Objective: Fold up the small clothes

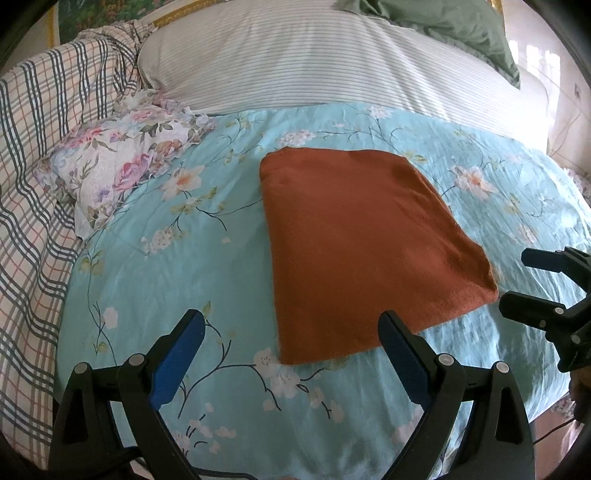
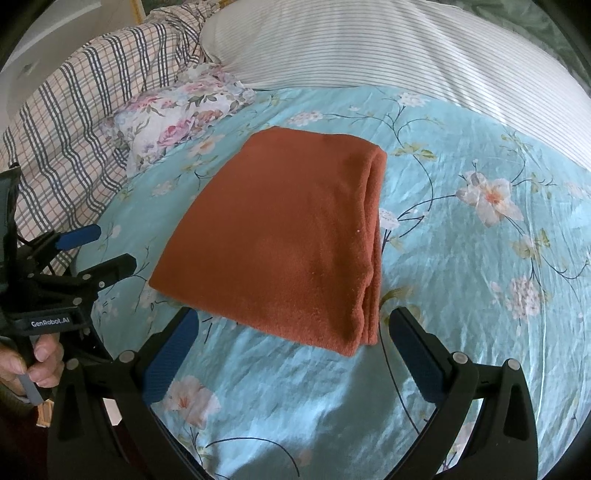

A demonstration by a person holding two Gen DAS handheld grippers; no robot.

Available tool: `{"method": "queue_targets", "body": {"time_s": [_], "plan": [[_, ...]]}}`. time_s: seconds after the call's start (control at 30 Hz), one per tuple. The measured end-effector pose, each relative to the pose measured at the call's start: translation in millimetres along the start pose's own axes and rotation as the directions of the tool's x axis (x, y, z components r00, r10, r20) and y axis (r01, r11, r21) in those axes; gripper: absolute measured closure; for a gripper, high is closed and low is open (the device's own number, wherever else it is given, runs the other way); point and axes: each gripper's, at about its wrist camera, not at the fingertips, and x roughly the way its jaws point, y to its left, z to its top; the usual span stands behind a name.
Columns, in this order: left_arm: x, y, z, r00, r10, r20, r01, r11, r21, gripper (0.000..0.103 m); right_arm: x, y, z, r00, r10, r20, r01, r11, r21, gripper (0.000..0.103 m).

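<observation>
A rust-orange cloth (image 1: pixel 362 240) lies folded into a flat rectangle on the light blue floral bedspread (image 1: pixel 184 258); in the right wrist view the cloth (image 2: pixel 280 236) shows stacked layers along its right edge. My left gripper (image 1: pixel 291 332) is open and empty, just short of the cloth's near edge. My right gripper (image 2: pixel 293 328) is open and empty, its jaws on either side of the cloth's near corner, above it. The right gripper (image 1: pixel 517 280) shows at the right edge of the left wrist view, and the left gripper (image 2: pixel 110 247) at the left of the right wrist view.
A small floral pillow (image 1: pixel 122 162) lies left of the cloth. A plaid blanket (image 1: pixel 40 166) is bunched at the far left. A striped white pillow (image 1: pixel 314 62) lies behind the cloth, with green fabric (image 1: pixel 443 26) at the back right.
</observation>
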Motion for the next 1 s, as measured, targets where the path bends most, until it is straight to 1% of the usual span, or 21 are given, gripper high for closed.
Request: {"method": "queue_targets", "body": {"time_s": [1.0], "plan": [[-5.7,-2.0,3.7,1.0,-0.002,0.013,0.002,1.0,0.003,0.008,-1.4,-0.9,3.3,1.0,0.001,0.004,-0.001,1.0,0.001,0.0]]}}
